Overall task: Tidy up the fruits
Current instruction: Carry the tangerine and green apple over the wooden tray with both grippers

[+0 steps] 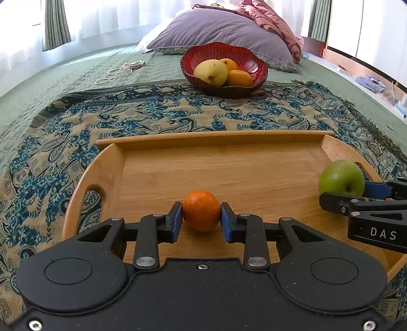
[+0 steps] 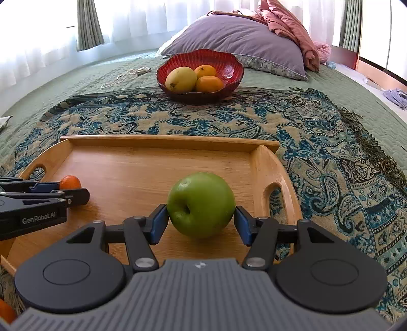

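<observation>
My left gripper (image 1: 201, 220) is shut on a small orange tangerine (image 1: 201, 210), low over the wooden tray (image 1: 218, 163). My right gripper (image 2: 201, 221) is shut on a green apple (image 2: 201, 203) above the tray's right side (image 2: 157, 168). Each gripper shows in the other's view: the apple (image 1: 341, 178) at the right, the tangerine (image 2: 70, 182) at the left. A red bowl (image 1: 244, 57) beyond the tray holds a yellow mango (image 1: 210, 72) and two orange fruits (image 1: 238, 78). The bowl also shows in the right wrist view (image 2: 223, 62).
The tray lies on a blue paisley cloth (image 1: 178, 114) over a green bedspread (image 1: 76, 68). A purple pillow (image 1: 218, 28) and pink blanket (image 1: 269, 20) lie behind the bowl. A white cable (image 1: 119, 71) lies at the left. Another orange fruit (image 2: 6, 312) peeks in at the bottom left.
</observation>
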### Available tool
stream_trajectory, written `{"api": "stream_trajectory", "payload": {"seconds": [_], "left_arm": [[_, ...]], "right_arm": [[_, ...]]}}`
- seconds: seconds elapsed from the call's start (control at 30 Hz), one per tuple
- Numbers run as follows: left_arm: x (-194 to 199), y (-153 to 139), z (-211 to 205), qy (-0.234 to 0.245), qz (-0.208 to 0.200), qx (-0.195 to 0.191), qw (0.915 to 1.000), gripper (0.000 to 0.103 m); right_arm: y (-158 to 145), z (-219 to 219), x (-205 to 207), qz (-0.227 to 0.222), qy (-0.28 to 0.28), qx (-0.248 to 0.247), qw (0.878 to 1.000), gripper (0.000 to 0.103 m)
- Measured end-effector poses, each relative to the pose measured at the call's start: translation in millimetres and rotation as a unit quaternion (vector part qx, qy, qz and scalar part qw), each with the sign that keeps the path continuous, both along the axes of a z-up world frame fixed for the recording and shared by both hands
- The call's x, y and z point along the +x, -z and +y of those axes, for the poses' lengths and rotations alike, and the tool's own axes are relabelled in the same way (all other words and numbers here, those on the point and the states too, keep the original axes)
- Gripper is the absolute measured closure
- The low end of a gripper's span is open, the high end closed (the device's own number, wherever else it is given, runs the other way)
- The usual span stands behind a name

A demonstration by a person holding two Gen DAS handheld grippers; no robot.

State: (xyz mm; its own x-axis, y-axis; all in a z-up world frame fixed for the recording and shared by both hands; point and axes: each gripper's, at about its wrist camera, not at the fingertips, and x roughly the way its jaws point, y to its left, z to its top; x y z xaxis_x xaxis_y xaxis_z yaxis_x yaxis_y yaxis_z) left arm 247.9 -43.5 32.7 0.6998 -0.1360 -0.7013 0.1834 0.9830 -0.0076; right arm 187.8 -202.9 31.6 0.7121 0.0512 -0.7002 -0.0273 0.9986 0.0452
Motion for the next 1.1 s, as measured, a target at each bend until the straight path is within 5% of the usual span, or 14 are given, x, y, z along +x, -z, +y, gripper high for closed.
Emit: {"api": "stream_trajectory", "payload": {"seconds": [0.8, 1.1], "left_arm": [[5.8, 2.0, -3.5, -0.005, 0.006, 0.011, 0.9999, 0.072], [3.7, 3.9, -4.7, -0.006, 0.006, 0.015, 0.9998, 0.062]], "right_arm": [[-1.2, 1.4, -1.3, 0.010, -0.009, -0.010, 1.000, 0.042], [-2.3, 1.5, -3.0, 0.015, -0.010, -0.012, 1.000, 0.040]]}}
